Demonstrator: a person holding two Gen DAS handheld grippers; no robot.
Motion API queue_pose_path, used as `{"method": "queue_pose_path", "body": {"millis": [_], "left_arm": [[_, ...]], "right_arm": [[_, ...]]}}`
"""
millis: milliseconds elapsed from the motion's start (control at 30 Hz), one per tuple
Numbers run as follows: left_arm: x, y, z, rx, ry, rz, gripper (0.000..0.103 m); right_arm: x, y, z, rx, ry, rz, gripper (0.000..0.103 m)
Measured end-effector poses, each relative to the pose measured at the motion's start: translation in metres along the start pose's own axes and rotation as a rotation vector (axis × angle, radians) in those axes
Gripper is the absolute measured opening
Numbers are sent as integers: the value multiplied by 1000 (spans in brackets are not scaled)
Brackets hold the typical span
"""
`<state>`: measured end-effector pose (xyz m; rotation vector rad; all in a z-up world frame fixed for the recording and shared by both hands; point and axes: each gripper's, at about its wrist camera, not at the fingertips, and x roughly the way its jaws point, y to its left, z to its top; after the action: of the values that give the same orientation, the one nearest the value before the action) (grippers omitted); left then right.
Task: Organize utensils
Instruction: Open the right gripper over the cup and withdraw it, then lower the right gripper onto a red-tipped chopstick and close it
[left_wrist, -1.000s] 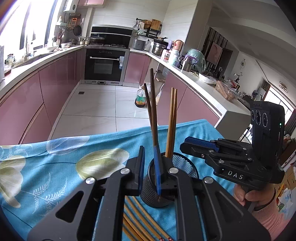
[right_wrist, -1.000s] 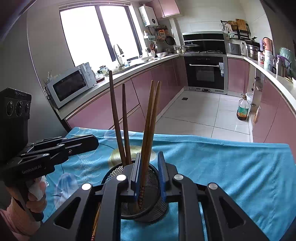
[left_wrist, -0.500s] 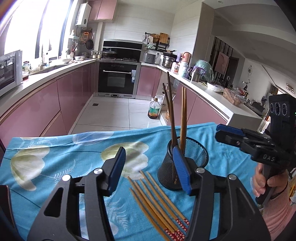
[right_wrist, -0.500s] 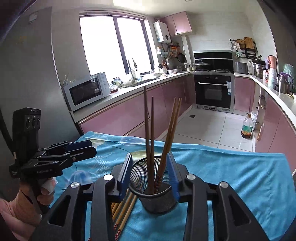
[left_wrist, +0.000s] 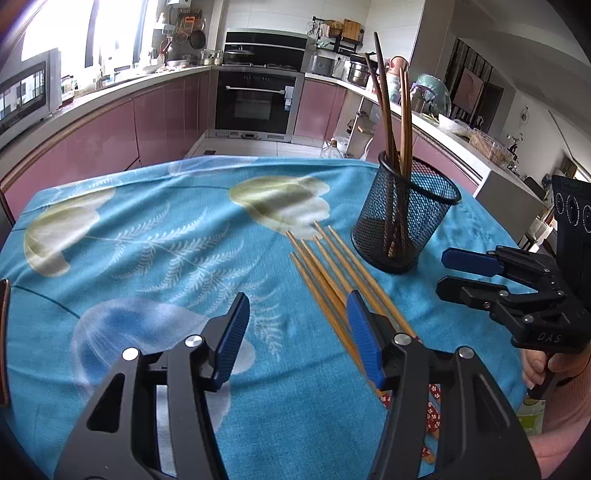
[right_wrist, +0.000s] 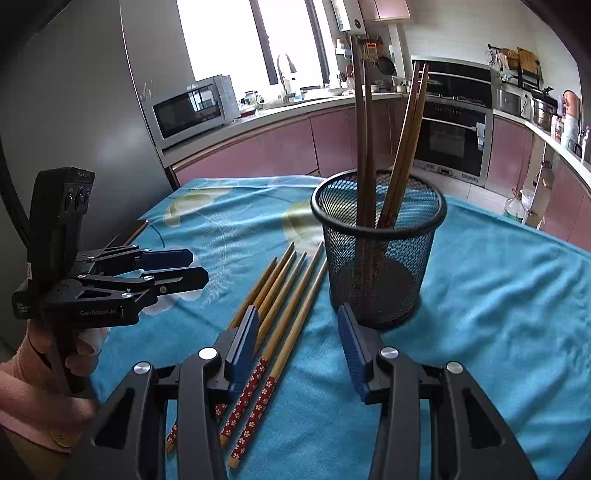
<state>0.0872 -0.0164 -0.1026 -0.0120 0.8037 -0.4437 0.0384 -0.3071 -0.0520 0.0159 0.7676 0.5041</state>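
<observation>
A black mesh cup (left_wrist: 402, 229) (right_wrist: 376, 266) stands on the blue flowered tablecloth (left_wrist: 147, 240) (right_wrist: 498, 295). It holds two dark chopsticks (left_wrist: 386, 110) (right_wrist: 364, 129) and two lighter brown ones (left_wrist: 405, 122) (right_wrist: 410, 129). Several bamboo chopsticks (left_wrist: 332, 266) (right_wrist: 291, 295) with red patterned ends lie side by side on the cloth beside the cup. My left gripper (left_wrist: 297, 295) (right_wrist: 199, 265) hangs open over their left side, holding nothing. My right gripper (right_wrist: 298, 308) (left_wrist: 441, 270) hovers above their middle with jaws opening; its pads touch nothing.
A dark flat object (left_wrist: 3, 332) (right_wrist: 133, 229) lies at the cloth's left edge. The table's far edge drops to a tiled floor with a bottle (right_wrist: 515, 210). Pink cabinets, an oven (left_wrist: 258, 103) and a microwave (right_wrist: 192, 107) stand behind.
Both grippers opened and let go of the chopsticks, which now stand in the cup. Both pulled back and sank from the cup toward the loose bamboo chopsticks.
</observation>
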Motion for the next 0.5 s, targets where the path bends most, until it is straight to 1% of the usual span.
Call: {"method": "queue_pose_path", "body": {"millis": [200,500], "left_arm": [[11,-6,-11,-10,45,-13,54],[19,-20,-16,14,87,-13,54]], "right_arm": [[17,3,-9,22,49,-8,42],[27,0,-15,48,83,-14,40]]}}
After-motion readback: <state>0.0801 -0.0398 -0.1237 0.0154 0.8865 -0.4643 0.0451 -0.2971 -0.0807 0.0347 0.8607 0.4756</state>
